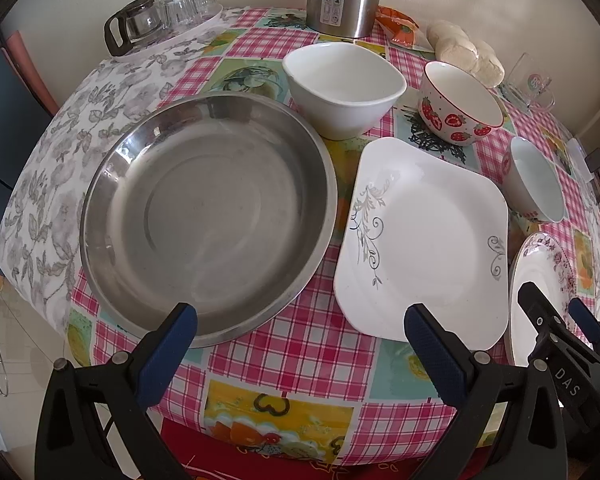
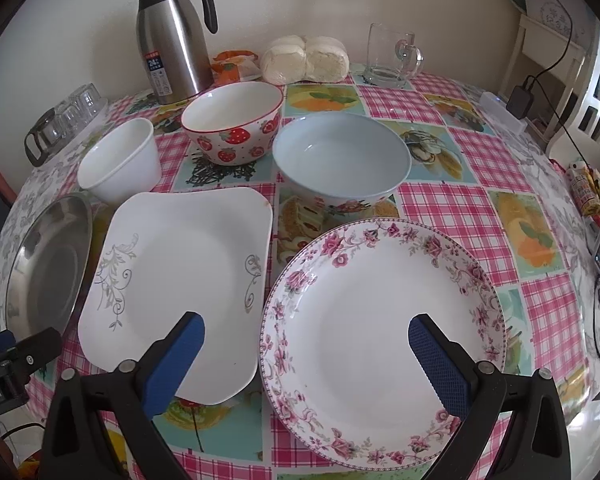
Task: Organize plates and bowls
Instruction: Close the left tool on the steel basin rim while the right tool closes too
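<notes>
Both grippers hover at the desk's (image 1: 300,360) near edge, jaws spread wide and holding nothing. The left gripper (image 1: 300,344) faces the gap between the steel plate (image 1: 208,216), ahead to its left, and the square plate (image 1: 424,240), ahead to its right. The right gripper (image 2: 306,354) sits squarely over the near rim of the floral plate (image 2: 384,320), so it is nearer for that one. Count: three plates in front, three bowls behind — white bowl (image 1: 342,88), strawberry bowl (image 2: 234,120), pale blue bowl (image 2: 342,156).
</notes>
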`<state>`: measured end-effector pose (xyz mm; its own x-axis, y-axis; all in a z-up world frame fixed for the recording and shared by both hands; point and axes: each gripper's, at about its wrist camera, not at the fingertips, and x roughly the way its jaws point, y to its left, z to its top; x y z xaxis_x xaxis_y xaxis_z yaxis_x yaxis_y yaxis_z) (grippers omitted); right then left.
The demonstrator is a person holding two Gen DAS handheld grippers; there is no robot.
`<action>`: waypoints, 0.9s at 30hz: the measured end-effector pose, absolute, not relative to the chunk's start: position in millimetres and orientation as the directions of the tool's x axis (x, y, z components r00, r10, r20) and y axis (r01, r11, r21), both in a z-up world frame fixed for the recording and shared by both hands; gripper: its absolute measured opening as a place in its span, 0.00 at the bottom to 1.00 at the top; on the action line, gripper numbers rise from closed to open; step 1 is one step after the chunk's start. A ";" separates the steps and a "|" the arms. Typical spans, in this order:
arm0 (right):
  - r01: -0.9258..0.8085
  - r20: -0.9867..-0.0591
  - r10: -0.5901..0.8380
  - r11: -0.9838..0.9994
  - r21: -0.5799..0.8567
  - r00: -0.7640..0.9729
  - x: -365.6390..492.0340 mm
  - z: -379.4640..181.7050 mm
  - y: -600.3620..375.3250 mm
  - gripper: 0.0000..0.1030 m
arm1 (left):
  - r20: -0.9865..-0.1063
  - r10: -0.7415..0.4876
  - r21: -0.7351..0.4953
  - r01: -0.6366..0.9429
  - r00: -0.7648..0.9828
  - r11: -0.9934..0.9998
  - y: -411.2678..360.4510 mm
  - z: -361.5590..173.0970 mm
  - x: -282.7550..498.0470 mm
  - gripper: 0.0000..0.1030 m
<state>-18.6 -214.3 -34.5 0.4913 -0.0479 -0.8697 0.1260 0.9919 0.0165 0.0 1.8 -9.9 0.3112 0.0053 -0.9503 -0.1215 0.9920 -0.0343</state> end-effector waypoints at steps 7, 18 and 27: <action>0.102 -0.859 -0.039 0.995 0.016 0.510 -16.6 -28.9 -196.3 1.00 | -0.946 0.005 -0.058 -0.185 0.325 0.981 19.8 -6.3 2.1 1.00; -0.037 -0.823 0.121 0.992 0.121 0.555 -3.1 -32.6 -140.6 1.00 | -0.926 0.089 -0.118 -0.504 0.368 0.856 112.8 -2.0 -6.0 1.00; -0.178 -0.766 0.292 0.957 0.231 0.573 8.2 -39.5 -98.1 1.00 | -0.870 0.105 -0.244 -0.607 0.481 0.756 173.0 -3.9 -11.2 1.00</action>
<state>8.2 -98.1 -39.5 0.5733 0.2917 -0.7657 -0.1785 0.9565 0.2307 -11.2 173.0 -3.9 0.4811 0.1054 -0.8703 -0.6069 0.7564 -0.2439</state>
